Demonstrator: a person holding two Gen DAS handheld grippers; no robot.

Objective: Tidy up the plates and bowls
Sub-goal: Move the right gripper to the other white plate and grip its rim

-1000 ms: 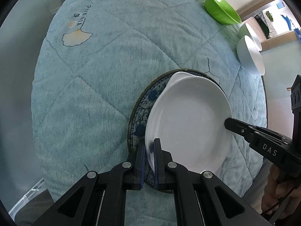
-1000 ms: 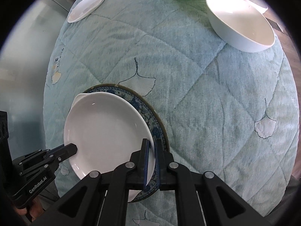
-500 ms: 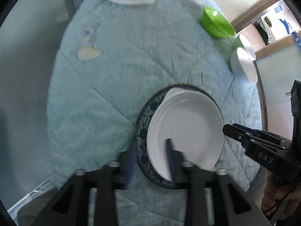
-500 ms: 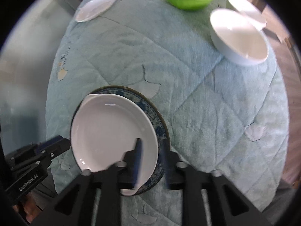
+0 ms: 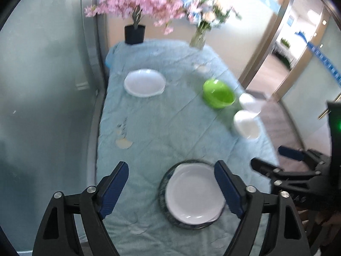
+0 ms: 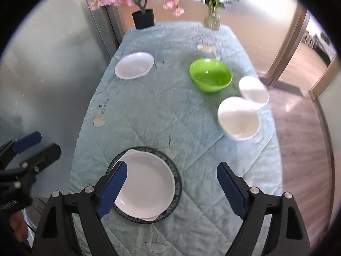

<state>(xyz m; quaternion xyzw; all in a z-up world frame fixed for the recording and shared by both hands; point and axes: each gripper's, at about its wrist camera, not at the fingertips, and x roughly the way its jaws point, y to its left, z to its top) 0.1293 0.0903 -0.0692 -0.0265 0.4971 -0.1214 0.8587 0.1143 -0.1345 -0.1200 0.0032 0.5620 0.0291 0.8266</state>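
Plates first: the white dish [image 6: 147, 181] lies flat on the blue-rimmed plate [image 6: 178, 184], near the table's [image 6: 149, 115] near edge. The dish is slightly oval, its long axis running from the near edge toward the far-left corner, with a small lip pointing that way. My left gripper [image 5: 171, 186] is spread wide and carries nothing; its right finger [image 5: 227, 188] overlaps the stack's right rim in that view. My right gripper [image 6: 171, 186] is equally released, its left finger [image 6: 113, 188] covering the dish's left rim. Each gripper shows at the edge of the other's view, partly cut off. A second white plate [image 6: 134, 65] sits flat toward the far-left corner. The green bowl [image 6: 210, 74] stands upright toward the far-right corner, and two white bowls [image 6: 238, 118] sit touching or overlapping along the right edge; motion blur smears them, so I cannot tell which. A black pot [image 6: 143, 18] and a glass vase [image 6: 211, 20] of flowers stand at the far edge, their blossoms blurred and cropped.
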